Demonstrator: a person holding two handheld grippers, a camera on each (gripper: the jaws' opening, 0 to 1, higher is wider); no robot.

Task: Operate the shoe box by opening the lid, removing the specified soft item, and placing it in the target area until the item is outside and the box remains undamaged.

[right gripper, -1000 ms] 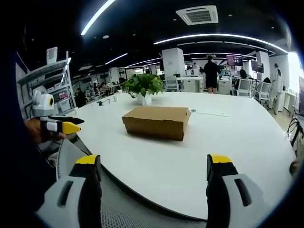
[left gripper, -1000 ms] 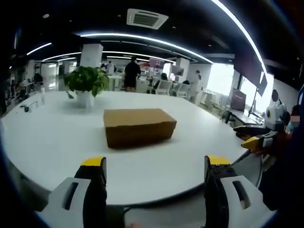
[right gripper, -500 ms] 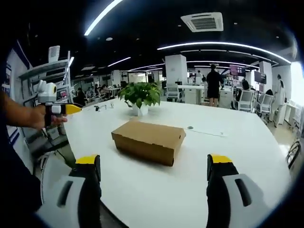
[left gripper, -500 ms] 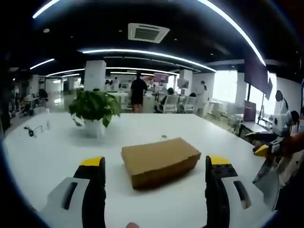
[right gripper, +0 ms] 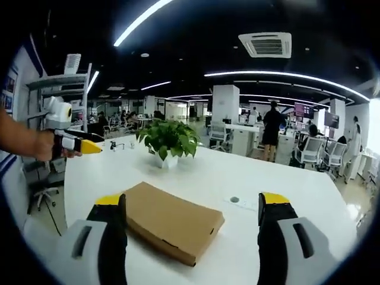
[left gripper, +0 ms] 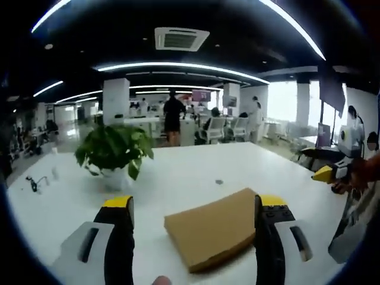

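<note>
A closed brown cardboard shoe box [left gripper: 214,228] lies on the white table [left gripper: 172,178], its lid down. In the left gripper view it sits just ahead of my left gripper [left gripper: 193,208], between the two yellow-tipped jaws, which stand wide apart and hold nothing. The right gripper view has the same box [right gripper: 169,222] low in the middle, under and between the jaws of my right gripper [right gripper: 193,205], also open and empty. The other gripper [right gripper: 74,142] shows at the left of that view, held by a hand; my right gripper [left gripper: 332,172] shows at the right of the left gripper view.
A potted green plant [left gripper: 113,154] in a white pot stands on the table beyond the box, also as the plant [right gripper: 168,139]. A small dark round mark [right gripper: 234,199] lies on the table right of the box. Office desks, chairs and people stand far behind.
Both grippers have moved forward and over the table, so the box now looks larger and lower between the jaws. The jaws stay open. The box has not moved.
</note>
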